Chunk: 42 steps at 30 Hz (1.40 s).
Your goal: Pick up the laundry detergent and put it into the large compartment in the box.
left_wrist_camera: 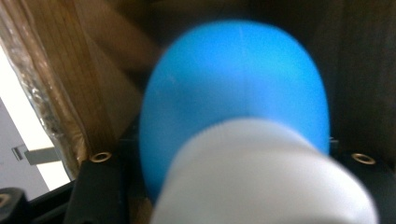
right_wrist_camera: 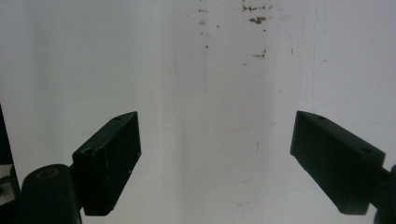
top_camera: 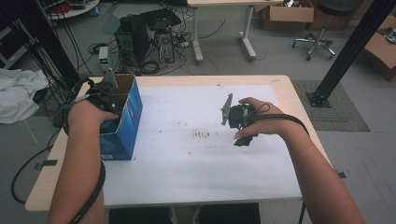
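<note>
Blurred blue-and-white object (left_wrist_camera: 233, 126), bearing no readable writing, sits between the left gripper (top_camera: 106, 100) jaws inside the blue box (top_camera: 122, 122); right gripper (right_wrist_camera: 215, 161), beside the box, stands spread.

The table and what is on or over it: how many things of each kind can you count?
Grippers: 2, the left gripper reaching into the box and the right gripper with jaws wide over the white sheet.
Blue cardboard box: 1
Blue and white object between the left jaws, inside the box: 1
White sheet covering the table: 1
Total: 5
</note>
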### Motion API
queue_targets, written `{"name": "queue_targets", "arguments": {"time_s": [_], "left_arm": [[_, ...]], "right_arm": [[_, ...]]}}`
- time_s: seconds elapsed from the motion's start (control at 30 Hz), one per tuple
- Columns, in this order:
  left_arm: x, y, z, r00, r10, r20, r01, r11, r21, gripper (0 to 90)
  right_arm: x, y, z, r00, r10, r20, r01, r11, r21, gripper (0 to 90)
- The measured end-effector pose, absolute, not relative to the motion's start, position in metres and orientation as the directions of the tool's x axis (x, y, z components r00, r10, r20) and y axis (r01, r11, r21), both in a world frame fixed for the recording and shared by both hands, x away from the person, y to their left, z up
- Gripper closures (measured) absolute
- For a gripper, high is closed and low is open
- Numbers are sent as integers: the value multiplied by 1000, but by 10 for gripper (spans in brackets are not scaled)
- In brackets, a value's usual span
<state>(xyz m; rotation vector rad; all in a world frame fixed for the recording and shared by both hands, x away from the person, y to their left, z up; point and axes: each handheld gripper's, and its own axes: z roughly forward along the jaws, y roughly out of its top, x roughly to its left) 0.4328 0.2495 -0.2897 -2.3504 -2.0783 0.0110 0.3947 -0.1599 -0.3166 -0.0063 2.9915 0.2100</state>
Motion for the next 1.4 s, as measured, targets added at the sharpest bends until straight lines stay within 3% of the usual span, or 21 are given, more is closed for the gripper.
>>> {"name": "queue_targets", "arguments": {"time_s": [0.47, 1.13, 1.4], "left_arm": [[431, 246, -279, 137, 990, 22, 990, -137, 5, 365], [427, 245, -242, 152, 987, 48, 988, -153, 30, 291], [428, 243, -231, 150, 987, 62, 988, -152, 17, 210]], "right_arm": [[394, -159, -317, -989, 10, -147, -11, 990, 138, 163], [392, -155, -311, -989, 0, -151, -22, 989, 144, 163], [392, -154, -311, -989, 6, -150, -15, 990, 141, 163]]}}
